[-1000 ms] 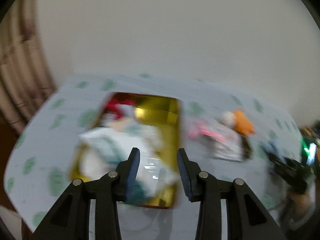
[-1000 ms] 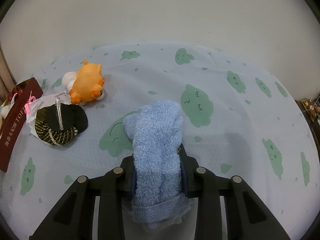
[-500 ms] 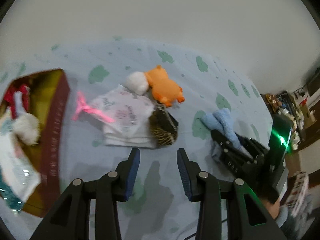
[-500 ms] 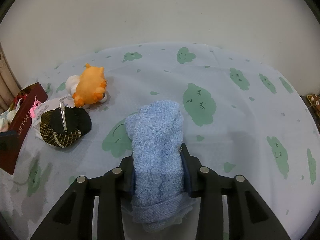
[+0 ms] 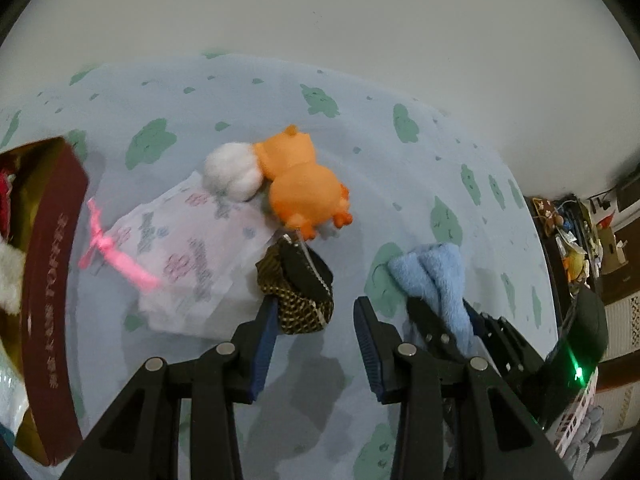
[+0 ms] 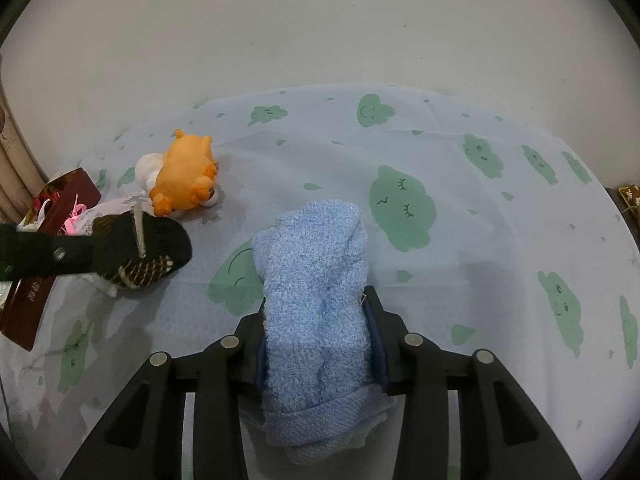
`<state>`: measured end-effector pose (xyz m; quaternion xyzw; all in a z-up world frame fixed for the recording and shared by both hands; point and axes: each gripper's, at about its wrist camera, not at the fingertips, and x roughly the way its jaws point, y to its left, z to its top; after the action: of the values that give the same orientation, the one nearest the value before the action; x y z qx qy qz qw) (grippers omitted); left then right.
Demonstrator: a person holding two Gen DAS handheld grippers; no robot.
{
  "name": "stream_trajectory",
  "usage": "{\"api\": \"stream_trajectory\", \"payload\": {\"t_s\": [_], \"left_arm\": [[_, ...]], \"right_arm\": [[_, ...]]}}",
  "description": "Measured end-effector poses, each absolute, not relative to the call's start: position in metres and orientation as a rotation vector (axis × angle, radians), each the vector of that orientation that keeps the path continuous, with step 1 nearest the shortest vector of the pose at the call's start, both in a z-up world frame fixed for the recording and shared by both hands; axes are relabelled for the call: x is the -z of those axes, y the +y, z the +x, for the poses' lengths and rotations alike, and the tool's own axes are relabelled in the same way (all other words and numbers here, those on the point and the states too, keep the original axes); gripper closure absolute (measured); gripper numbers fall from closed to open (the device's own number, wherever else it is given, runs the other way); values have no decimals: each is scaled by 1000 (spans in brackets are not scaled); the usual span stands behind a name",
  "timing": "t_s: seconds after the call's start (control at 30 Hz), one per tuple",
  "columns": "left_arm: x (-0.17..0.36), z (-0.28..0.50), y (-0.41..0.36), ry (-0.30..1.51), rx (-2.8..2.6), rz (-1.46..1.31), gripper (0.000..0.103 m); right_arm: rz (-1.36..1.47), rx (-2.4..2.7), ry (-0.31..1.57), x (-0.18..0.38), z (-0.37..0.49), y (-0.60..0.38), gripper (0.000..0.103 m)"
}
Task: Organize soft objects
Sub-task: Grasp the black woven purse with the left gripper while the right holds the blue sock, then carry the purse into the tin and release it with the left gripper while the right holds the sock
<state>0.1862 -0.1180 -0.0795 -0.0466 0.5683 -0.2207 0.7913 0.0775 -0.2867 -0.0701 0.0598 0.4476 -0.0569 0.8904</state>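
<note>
Now right gripper point(image 6: 320, 344) jaws opening, blue towel point(image 6: 316, 280) between pads, right of black-gold pouch point(image 5: 298, 288). Left gripper point(image 5: 314, 320) spread, empty, just before pouch; orange plush point(image 5: 300, 188) beyond pouch.

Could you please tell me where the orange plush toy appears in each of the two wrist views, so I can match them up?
Left wrist view: the orange plush toy lies just above centre, beyond the open left tongs.
Right wrist view: the orange plush toy lies upper left, far from the blue towel.
Shared landmark: the white pom-pom touching the toy.
</note>
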Motion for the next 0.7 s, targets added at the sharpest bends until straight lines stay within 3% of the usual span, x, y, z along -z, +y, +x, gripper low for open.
{"api": "stream_trajectory", "payload": {"t_s": [0.7], "left_arm": [[99, 216, -135, 1262, 345, -108, 65]], "right_arm": [[137, 100, 926, 70, 75, -287, 58]]}}
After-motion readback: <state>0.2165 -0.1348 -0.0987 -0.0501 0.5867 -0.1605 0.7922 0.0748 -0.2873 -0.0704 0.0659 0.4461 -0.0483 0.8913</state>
